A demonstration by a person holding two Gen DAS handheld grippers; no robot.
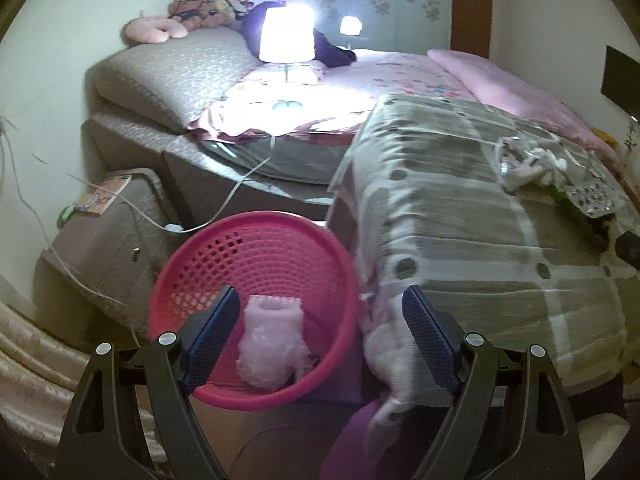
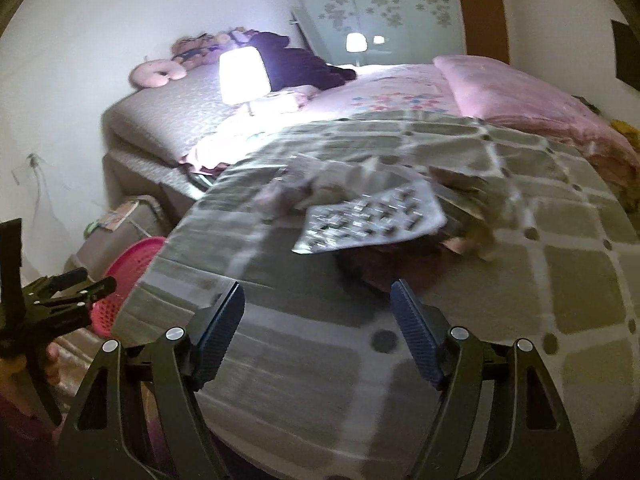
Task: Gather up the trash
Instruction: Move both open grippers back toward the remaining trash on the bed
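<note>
Tissue wad [image 1: 270, 344] inside pink basket [image 1: 256, 256]

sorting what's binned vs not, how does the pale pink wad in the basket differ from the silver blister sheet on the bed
The pale pink wad is soft, fluffy and bunched; the silver blister sheet is flat and studded with pockets.
The wad already lies inside the pink basket; the sheet rests on the checked blanket among other litter.
Neither is held by either hand-held gripper.
</note>
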